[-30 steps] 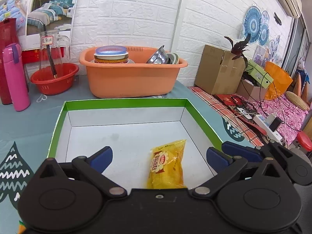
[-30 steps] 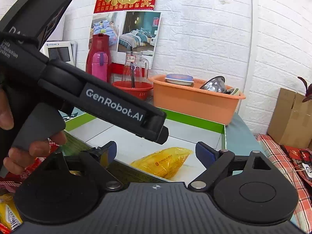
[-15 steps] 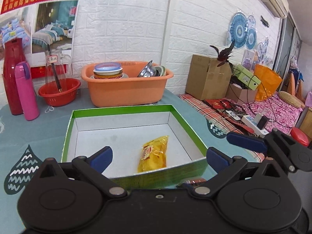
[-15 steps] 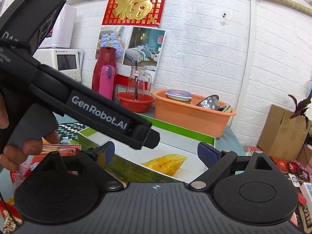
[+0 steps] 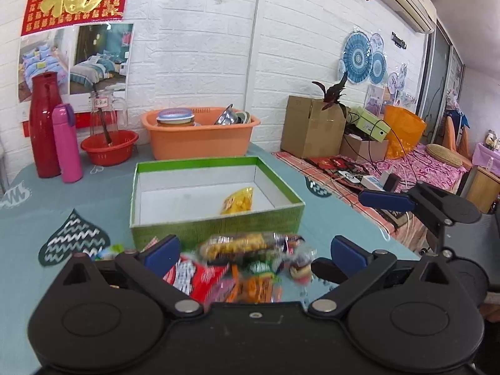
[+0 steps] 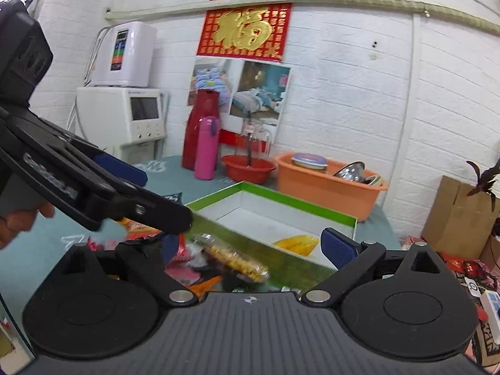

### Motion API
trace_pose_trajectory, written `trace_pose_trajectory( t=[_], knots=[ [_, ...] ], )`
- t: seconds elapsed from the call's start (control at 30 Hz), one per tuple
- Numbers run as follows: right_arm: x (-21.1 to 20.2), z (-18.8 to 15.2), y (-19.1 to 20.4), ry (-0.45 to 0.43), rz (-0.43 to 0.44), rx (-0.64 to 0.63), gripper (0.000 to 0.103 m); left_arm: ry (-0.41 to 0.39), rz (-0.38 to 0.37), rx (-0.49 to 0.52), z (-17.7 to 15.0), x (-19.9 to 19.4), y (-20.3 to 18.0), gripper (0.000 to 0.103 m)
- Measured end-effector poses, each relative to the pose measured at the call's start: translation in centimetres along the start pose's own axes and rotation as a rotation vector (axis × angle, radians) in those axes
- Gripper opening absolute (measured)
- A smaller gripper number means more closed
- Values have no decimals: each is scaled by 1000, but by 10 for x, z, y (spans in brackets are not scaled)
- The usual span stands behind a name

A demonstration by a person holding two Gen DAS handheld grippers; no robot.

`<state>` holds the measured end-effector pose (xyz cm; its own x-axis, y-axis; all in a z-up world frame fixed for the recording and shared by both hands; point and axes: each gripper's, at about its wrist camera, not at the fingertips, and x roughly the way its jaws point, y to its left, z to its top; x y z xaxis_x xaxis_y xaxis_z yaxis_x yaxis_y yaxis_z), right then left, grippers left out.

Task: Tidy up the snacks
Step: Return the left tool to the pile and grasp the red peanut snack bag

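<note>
While both tools gape wide and empty, the left tool point(image 5: 254, 251) and right tool point(image 6: 254, 247) hover over mixed crinkly snack packets point(image 5: 247, 250) beside the green-rimmed cardboard box point(image 5: 215, 226) holding a yellow snack bag point(image 5: 237, 200).

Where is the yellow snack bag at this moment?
The yellow snack bag lies inside the green box, on its white floor near the right wall. In the left wrist view it is behind the snack pile, which sits outside the box.

The box point(image 5: 215, 226) is green outside and white inside, holding a yellow packet point(image 5: 237, 200). The tablecloth point(image 5: 62, 200) is teal with zigzag-patterned dark leaf shapes. The tub point(image 5: 200, 139) is orange.
</note>
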<state>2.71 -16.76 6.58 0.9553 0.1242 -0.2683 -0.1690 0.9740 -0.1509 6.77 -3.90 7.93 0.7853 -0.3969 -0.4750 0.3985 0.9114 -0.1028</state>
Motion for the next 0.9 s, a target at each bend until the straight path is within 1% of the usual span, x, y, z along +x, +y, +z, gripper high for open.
trace_pose_trajectory(
  t=[0.1,0.23,0.3,0.37,0.43,0.6,0.7,0.73,0.77,0.8,0.83,0.9],
  knots=[
    [-8,-17,10,25,32,-12,103,1,7,-22,-21,-20,5,103],
    [-15,-51,26,103,96,-2,103,36,35,-97,-58,-37,18,103],
    [-16,-66,34,145,143,13,103,74,22,-145,-76,-38,22,103],
    [-15,-78,44,185,204,19,103,108,-14,-196,-92,-39,25,103],
    [-11,-84,53,204,257,20,103,129,-42,-239,-103,-37,28,103],
    [8,-85,69,217,339,27,103,176,-74,-333,-116,-25,38,103],
    [15,-86,73,237,392,64,103,177,-86,-354,-114,-17,42,103],
    [16,-87,73,246,408,74,103,181,-90,-350,-112,-14,42,98],
    [15,-87,73,256,432,84,89,188,-100,-341,-112,-10,42,84],
    [14,-88,73,257,440,93,84,199,-108,-339,-111,-6,42,71],
    [11,-88,72,252,447,92,82,211,-117,-339,-112,-2,43,68],
    [7,-89,70,244,443,90,82,223,-123,-337,-114,3,43,67]
  ],
)
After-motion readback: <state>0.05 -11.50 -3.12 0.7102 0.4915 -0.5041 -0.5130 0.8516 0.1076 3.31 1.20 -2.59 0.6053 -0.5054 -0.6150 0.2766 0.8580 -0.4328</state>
